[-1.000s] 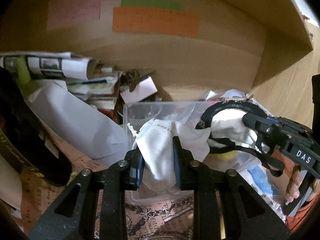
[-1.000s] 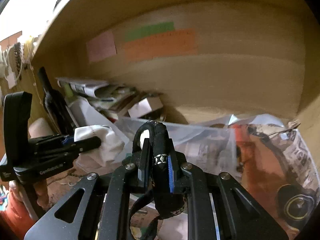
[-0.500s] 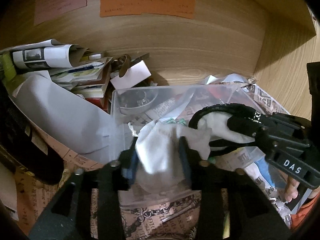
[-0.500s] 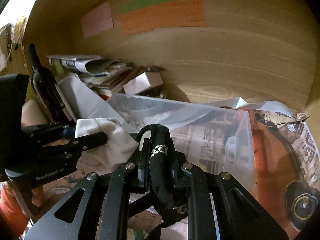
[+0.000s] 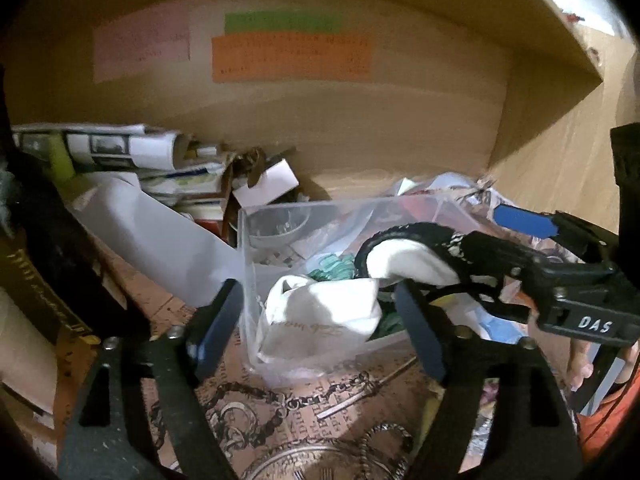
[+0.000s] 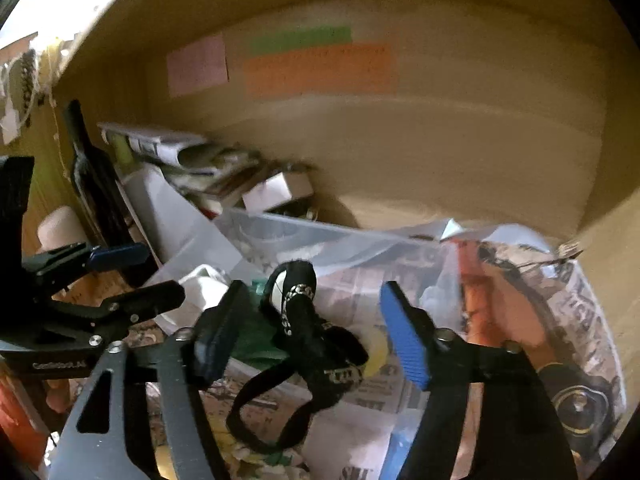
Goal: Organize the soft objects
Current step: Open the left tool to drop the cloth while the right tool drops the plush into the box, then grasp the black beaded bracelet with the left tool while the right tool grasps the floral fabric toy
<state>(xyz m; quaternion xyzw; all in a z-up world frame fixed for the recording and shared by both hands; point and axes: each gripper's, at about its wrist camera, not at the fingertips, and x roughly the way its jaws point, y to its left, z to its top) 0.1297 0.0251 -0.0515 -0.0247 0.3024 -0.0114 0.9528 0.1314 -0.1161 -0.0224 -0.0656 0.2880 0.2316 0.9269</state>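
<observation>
A white cloth pouch (image 5: 320, 320) lies in the near corner of a clear plastic bin (image 5: 280, 216). My left gripper (image 5: 316, 320) is open, its fingers spread either side of the pouch, not touching it. A black and white padded piece with black straps (image 6: 308, 320) rests in the bin; it also shows in the left wrist view (image 5: 412, 256). My right gripper (image 6: 316, 328) is open, its blue pads (image 6: 404, 336) apart on both sides of the black piece. The right gripper also appears in the left wrist view (image 5: 516, 240).
The bin (image 6: 360, 240) sits inside a wooden cabinet with coloured notes (image 5: 292, 56) on the back wall. Rolled newspapers and books (image 5: 120, 148) are piled at left, beside a dark bottle (image 6: 96, 176). Newspaper-wrapped items (image 6: 560, 300) lie at right.
Both grippers have opened. The white pouch has dropped into the bin's near corner and the black strapped piece has been released inside the bin. Both grippers have drawn back a little.
</observation>
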